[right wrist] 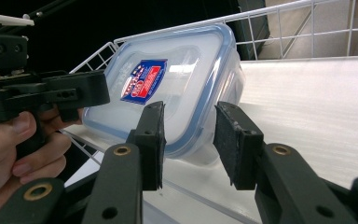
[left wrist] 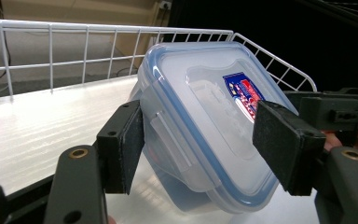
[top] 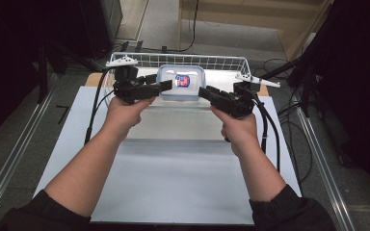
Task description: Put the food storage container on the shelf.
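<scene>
White counter (top: 173,168) runs up the high view's middle to a wire basket (top: 125,57), where the left tool (top: 166,86) and right tool (top: 203,91) flank a clear lidded container (top: 180,83). Left gripper view: released pads straddle the container (left wrist: 200,116) mid-frame. Right gripper view: spread pads straddle the container's (right wrist: 177,79) edge without pressing.

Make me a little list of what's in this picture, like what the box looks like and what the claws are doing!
Box: clear plastic box with a blue-rimmed lid and a red and blue sticker
Where: inside the white wire basket, tilted
Left claw: at the box's left side, pads apart from it
Right claw: at the box's right edge, grip unclear
Table: pale grey table
</scene>
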